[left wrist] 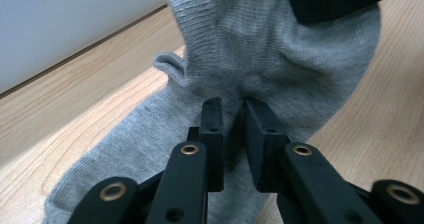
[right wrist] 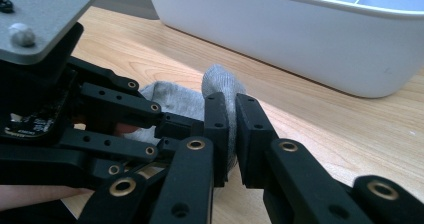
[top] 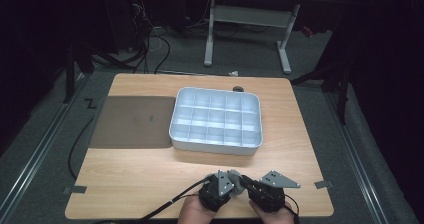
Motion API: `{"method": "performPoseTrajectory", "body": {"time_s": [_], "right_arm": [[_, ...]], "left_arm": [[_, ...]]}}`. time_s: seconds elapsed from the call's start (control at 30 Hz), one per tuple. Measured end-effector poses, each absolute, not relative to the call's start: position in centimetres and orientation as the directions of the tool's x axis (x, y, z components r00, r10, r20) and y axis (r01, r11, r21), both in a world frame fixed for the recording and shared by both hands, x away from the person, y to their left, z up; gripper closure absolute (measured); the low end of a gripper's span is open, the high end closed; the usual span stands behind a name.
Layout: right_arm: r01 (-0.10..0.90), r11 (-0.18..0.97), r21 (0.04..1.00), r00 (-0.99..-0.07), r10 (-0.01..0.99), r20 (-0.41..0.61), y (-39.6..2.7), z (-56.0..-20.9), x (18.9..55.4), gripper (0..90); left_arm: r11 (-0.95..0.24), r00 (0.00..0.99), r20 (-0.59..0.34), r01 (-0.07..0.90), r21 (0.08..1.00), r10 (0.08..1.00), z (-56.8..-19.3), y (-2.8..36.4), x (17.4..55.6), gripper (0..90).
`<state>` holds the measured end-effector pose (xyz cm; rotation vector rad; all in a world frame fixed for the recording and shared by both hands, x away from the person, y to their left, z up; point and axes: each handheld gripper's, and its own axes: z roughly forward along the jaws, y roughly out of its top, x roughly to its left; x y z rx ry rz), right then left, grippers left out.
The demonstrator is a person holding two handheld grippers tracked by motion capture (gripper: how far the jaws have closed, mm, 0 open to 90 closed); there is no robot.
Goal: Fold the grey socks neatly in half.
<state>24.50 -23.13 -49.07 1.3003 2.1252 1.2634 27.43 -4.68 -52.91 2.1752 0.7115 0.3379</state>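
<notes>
A grey sock [top: 238, 180] lies bunched near the table's front edge, between my two grippers. In the left gripper view my left gripper [left wrist: 233, 109] has its jaws pinched on a fold of the sock [left wrist: 280, 49], which spreads flat on the wood below. My right gripper [right wrist: 232, 104] is shut on the sock's rounded end [right wrist: 220, 79]. The left gripper [right wrist: 177, 133] reaches in from the left in that view, its tips close beside the right jaws. In the high view the left gripper [top: 231, 180] and the right gripper [top: 246, 183] meet tip to tip, with a hand behind each.
A white tray [top: 172, 129] with several small compartments stands mid-table, just beyond the grippers; its wall [right wrist: 300, 44] is close ahead. A dark mat [top: 132, 121] lies to its left. Bare wooden table [top: 140, 174] stretches left of the hands. Cables trail off the front edge.
</notes>
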Motion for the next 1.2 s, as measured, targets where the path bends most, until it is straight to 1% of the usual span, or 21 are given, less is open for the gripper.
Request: {"method": "performPoseTrajectory", "body": {"time_s": [0.03,0.07,0.1,0.17,0.2,0.27,0.3,0.33,0.37,0.5,0.73,0.97,1.2], "right_arm": [[0.529,0.181,0.829,-0.517,0.844,0.145,-23.3,-49.1,24.5,85.5],[0.529,0.181,0.829,-0.517,0.844,0.145,-23.3,-49.1,24.5,85.5],[0.529,0.175,0.831,-0.513,0.845,0.148,-23.4,-49.1,24.5,85.5],[0.530,0.172,0.830,-0.511,0.846,0.151,-23.5,-49.0,24.5,85.5],[0.531,0.168,0.831,-0.506,0.849,0.152,-23.7,-49.0,24.5,85.5],[0.531,0.166,0.831,-0.506,0.849,0.153,-23.7,-49.0,24.6,85.4],[0.531,0.165,0.831,-0.505,0.849,0.155,-23.7,-49.1,24.6,85.4],[0.531,0.165,0.831,-0.505,0.849,0.155,-23.7,-49.1,24.6,85.4],[0.531,0.165,0.831,-0.505,0.849,0.155,-23.7,-49.1,24.6,85.4],[0.530,0.168,0.831,-0.507,0.849,0.151,-23.6,-49.1,24.6,85.4],[0.524,0.166,0.835,-0.506,0.850,0.148,-23.5,-48.9,24.6,85.3],[0.523,0.181,0.833,-0.518,0.844,0.142,-22.6,-48.9,24.7,85.3],[0.519,0.219,0.826,-0.543,0.831,0.121,-20.5,-48.8,25.3,85.2]], "left_arm": [[-0.502,0.808,-0.013,0.378,0.778,0.589,-52.6,-4.3,27.3,72.8],[-0.502,0.808,-0.013,0.378,0.778,0.589,-52.6,-4.3,27.3,71.9],[-0.475,0.810,-0.023,0.366,0.800,0.586,-52.0,-3.4,27.0,70.7],[-0.458,0.809,-0.025,0.358,0.814,0.587,-51.6,-2.7,26.9,69.3],[-0.437,0.803,-0.032,0.356,0.826,0.595,-51.2,-1.7,26.8,69.2],[-0.397,0.786,-0.044,0.360,0.844,0.617,-50.6,0.1,26.7,69.6],[-0.381,0.763,-0.033,0.359,0.852,0.645,-50.3,1.8,26.8,72.1],[-0.381,0.763,-0.033,0.359,0.852,0.645,-50.3,1.8,26.8,72.7],[-0.376,0.746,-0.024,0.363,0.852,0.665,-50.4,2.8,26.9,72.7],[-0.378,0.705,-0.032,0.417,0.827,0.708,-51.7,5.0,27.8,75.0],[-0.442,0.732,-0.021,0.434,0.785,0.681,-53.3,4.9,27.3,77.0],[-0.450,0.750,-0.031,0.430,0.783,0.661,-53.3,4.2,27.3,78.1],[-0.462,0.765,-0.032,0.421,0.780,0.644,-53.4,3.7,27.3,78.1]]}}
